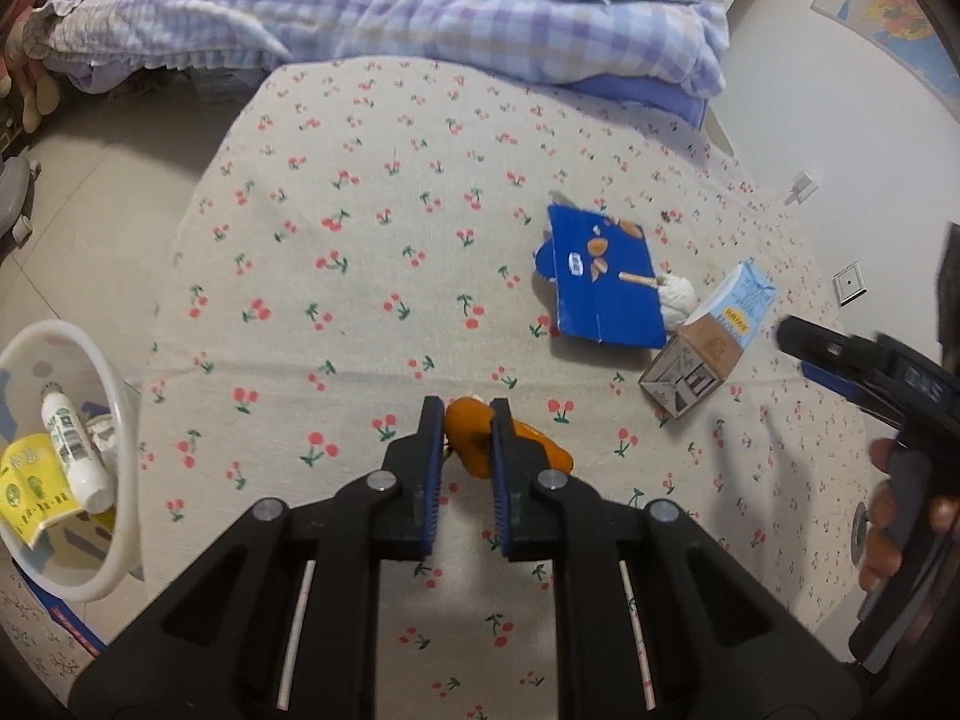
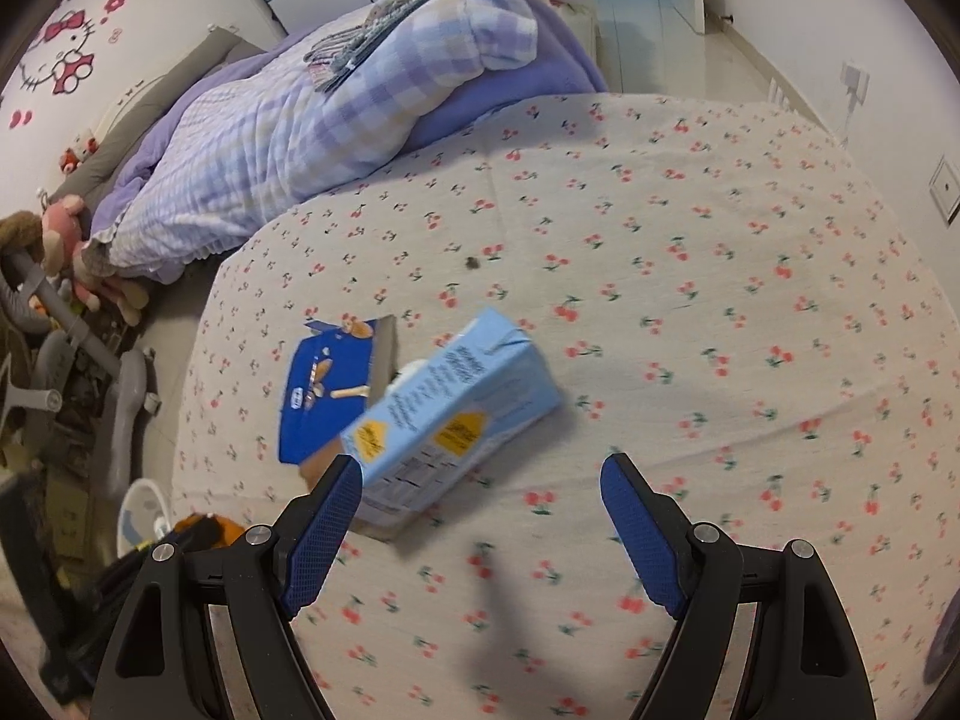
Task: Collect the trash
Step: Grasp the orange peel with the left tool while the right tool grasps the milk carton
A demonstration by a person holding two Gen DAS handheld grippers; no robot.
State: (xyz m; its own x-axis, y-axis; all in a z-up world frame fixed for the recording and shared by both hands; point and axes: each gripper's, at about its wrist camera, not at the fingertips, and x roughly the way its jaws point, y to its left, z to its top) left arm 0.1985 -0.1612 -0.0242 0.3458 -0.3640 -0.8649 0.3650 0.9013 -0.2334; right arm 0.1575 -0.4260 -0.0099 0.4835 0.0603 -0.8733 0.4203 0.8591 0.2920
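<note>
Two ribbed pads of the left gripper (image 1: 467, 420) pinch a crinkled orange wrapper (image 1: 480, 441); the right gripper (image 2: 480, 483) gapes, empty, over a boxy blue carton (image 2: 453, 414).

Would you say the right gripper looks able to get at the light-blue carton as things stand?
Probably yes: the right gripper is open and empty, and the light-blue carton lies on the cherry-print sheet just ahead, nothing between them.
</note>
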